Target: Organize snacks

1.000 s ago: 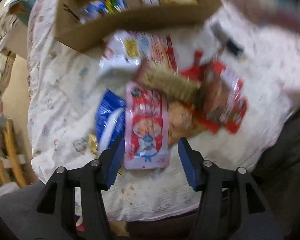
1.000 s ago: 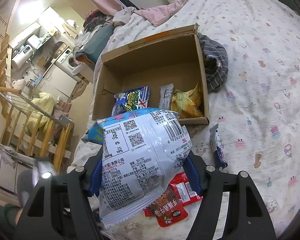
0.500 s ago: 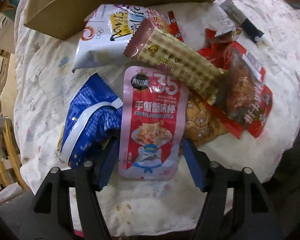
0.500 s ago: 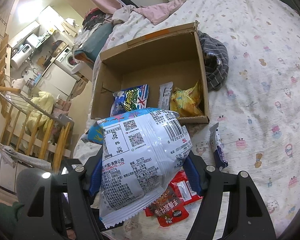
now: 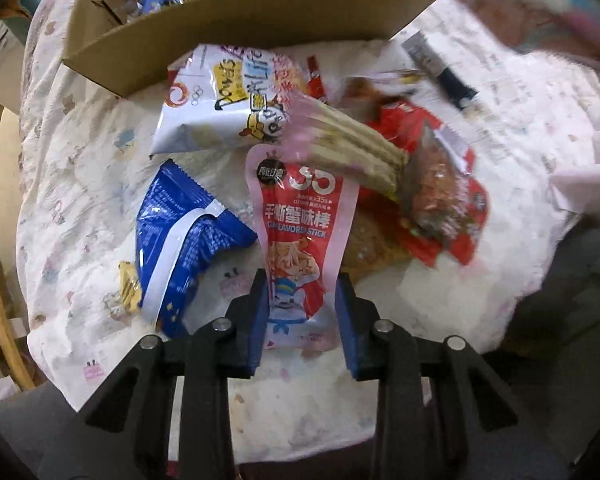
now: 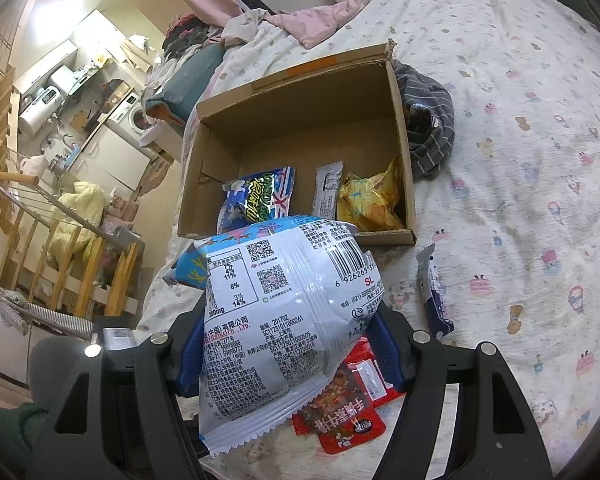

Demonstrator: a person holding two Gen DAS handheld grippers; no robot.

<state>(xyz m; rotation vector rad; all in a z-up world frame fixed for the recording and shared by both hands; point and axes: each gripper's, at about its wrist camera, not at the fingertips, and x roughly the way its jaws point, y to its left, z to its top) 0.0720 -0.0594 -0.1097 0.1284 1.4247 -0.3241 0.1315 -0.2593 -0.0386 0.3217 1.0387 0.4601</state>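
My left gripper (image 5: 302, 316) is shut on the lower end of a pink crab-stick pouch (image 5: 304, 240), which lies over a pile of snacks on the bed: a blue bag (image 5: 180, 240), a white chips bag (image 5: 224, 100), a wafer pack (image 5: 356, 140) and red packets (image 5: 440, 192). My right gripper (image 6: 288, 344) is shut on a puffy white-and-blue snack bag (image 6: 284, 304), held above the bed in front of the cardboard box (image 6: 404, 152). The box (image 5: 236, 20) holds a few snacks (image 6: 260, 200).
A dark slim packet (image 6: 434, 292) and a red packet (image 6: 348, 408) lie on the patterned bedsheet (image 6: 520, 160). A striped grey cloth (image 6: 428, 120) sits right of the box. The bed's left edge drops off towards a wooden railing (image 6: 60, 248).
My left gripper has closed its jaws on the pink crab-stick pouch and pulled back a little. My right gripper holds the white bag nearly still.
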